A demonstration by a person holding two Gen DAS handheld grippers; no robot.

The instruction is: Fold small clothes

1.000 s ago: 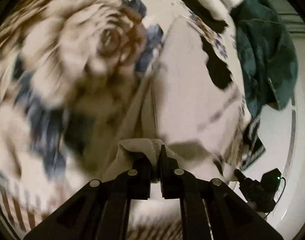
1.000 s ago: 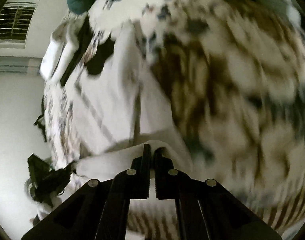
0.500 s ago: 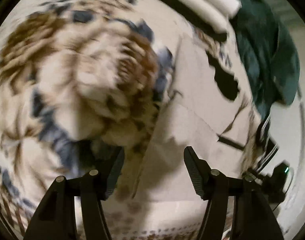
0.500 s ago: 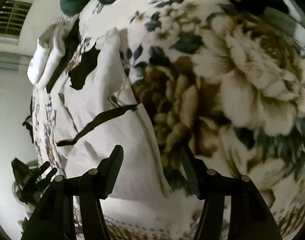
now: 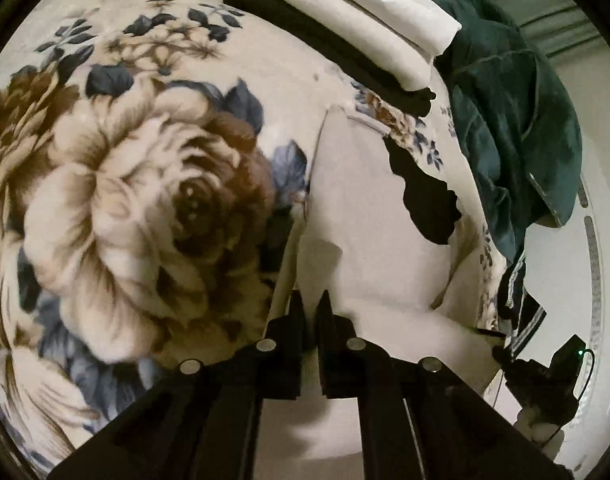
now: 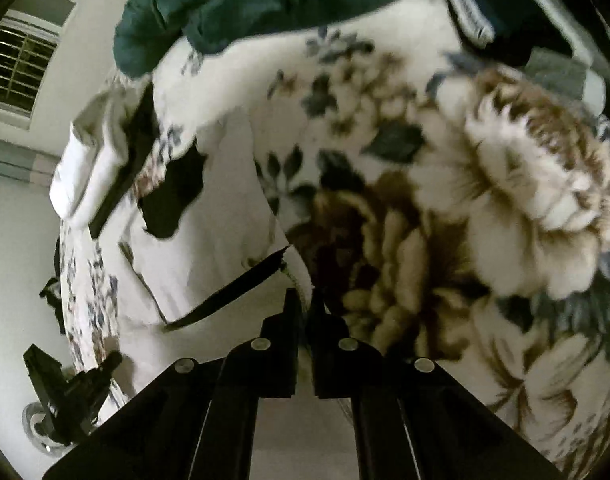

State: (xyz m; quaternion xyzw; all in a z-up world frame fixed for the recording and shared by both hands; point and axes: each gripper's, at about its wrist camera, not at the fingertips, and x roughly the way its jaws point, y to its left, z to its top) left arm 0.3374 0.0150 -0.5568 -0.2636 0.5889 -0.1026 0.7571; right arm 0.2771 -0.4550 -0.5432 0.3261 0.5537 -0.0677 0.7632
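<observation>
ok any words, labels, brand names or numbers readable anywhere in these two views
None can be read in either view.
White garment: black patches and a black strap, no lettering.
Floral blanket: flower print only.
Folded white cloth and dark green garment: no tag or print visible.
Black device: a green light, no legible marking.

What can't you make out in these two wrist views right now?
- Left wrist: the white garment's near edge, hidden behind the left gripper.
- Right wrist: whether the right gripper pinches cloth; motion blur.
- Both: the green garment, cut off by the frame edge.
</observation>
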